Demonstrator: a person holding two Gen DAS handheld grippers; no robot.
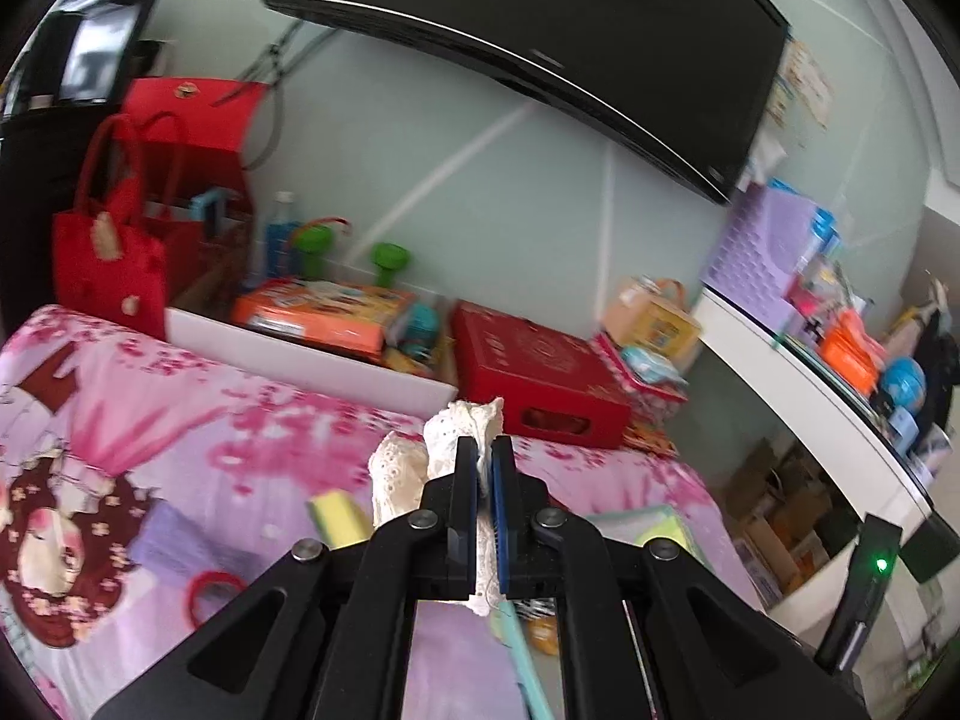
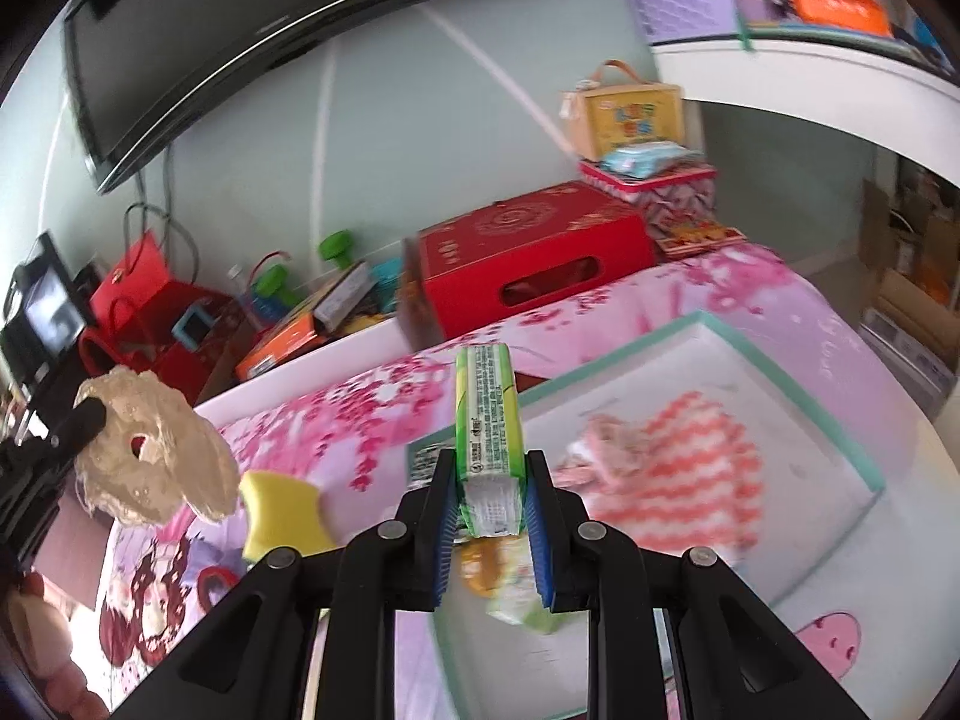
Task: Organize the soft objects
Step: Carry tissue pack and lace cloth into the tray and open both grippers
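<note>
My left gripper point(image 1: 485, 450) is shut on a cream lace cloth point(image 1: 399, 474) and holds it above the pink bedspread point(image 1: 180, 396); the cloth also shows at the left of the right wrist view point(image 2: 156, 456). My right gripper point(image 2: 487, 468) is shut on a green tissue pack point(image 2: 487, 414), held over the near edge of a white tray with a teal rim point(image 2: 798, 372). A pink-and-white striped cloth point(image 2: 678, 468) lies in the tray. A yellow sponge point(image 2: 282, 516) lies on the bed left of the tray, also seen in the left wrist view point(image 1: 339, 519).
A red box point(image 2: 528, 258) sits at the far edge of the bed, with a yellow case point(image 2: 624, 114) behind it. Red bags point(image 1: 114, 240) stand at the far left. A red tape ring point(image 1: 210, 594) lies on the bed. A white desk point(image 1: 810, 384) is to the right.
</note>
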